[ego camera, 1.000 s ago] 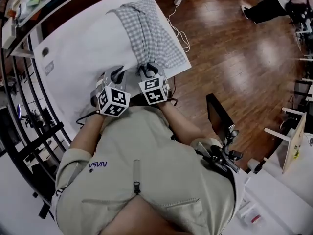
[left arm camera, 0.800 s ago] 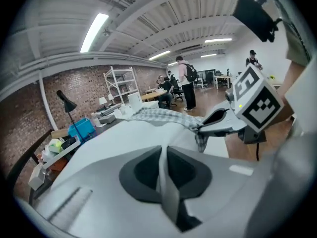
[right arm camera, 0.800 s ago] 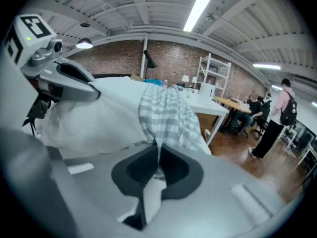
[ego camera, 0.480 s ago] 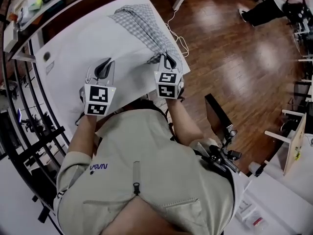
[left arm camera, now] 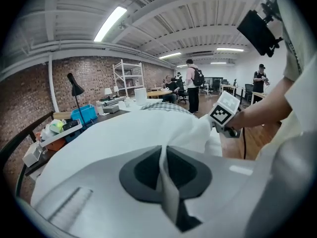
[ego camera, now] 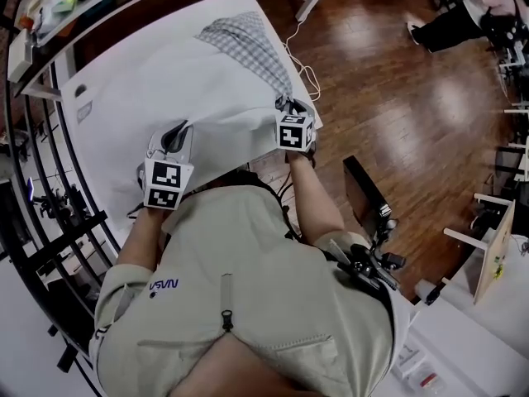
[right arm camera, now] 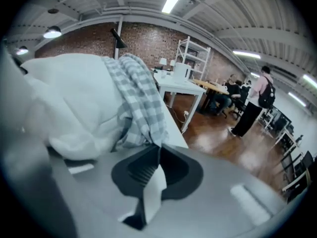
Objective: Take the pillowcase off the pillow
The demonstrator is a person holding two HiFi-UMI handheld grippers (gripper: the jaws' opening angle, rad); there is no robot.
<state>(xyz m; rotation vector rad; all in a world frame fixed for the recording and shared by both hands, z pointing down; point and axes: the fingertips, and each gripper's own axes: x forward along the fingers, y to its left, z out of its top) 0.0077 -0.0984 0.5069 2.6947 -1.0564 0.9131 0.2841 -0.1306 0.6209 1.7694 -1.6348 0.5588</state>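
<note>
Seemingly the pillowcase is mostly off. In the head view, the grey-and-white checked cloth pillowcase is bunched at the 1 o'clock end of the plump white fabric pillow, which lies on the white table. The left gripper is at the pillow's 7 o'clock corner and the right gripper at its 4 o'clock corner. In the left gripper view, the jaws are together, pinching a fold of white pillow fabric. In the right gripper view, the jaws are clamped on a white fold, with checked cloth running right up to them at 12 o'clock; whether it is caught too I cannot tell. Next, I judge, one gripper must let go and draw the checked cloth towards 1 o'clock while the other anchors the pillow.
</note>
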